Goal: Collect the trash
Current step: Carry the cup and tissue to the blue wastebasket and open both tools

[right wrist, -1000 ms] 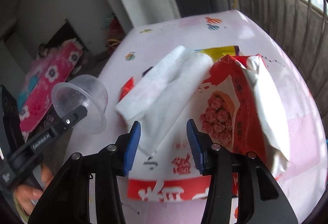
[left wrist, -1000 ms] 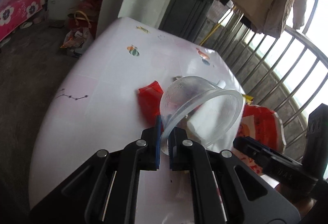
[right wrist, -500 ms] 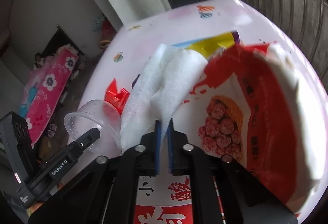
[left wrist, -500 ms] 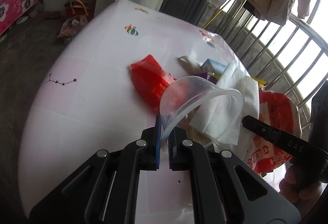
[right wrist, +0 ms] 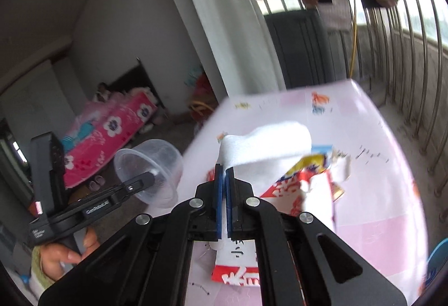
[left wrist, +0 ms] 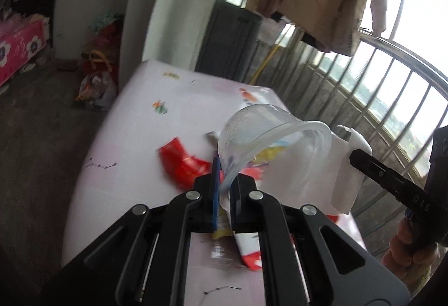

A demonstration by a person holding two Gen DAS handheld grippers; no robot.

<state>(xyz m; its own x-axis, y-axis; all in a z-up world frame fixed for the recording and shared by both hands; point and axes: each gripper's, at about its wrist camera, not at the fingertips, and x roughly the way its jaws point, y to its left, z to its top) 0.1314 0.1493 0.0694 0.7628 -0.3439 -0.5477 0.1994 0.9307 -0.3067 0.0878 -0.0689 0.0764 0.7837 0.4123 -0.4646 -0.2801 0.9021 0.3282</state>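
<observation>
Left claw (left wrist: 223, 188): closed, the plastic cup (left wrist: 268, 143) being pinched by its rim.
Right claw (right wrist: 224, 194): closed, the white tissue (right wrist: 266, 149) being held above the table (right wrist: 378, 194).

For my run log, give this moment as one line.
left gripper: shut on cup | right gripper: shut on tissue | both lifted | wrappers on table
</observation>
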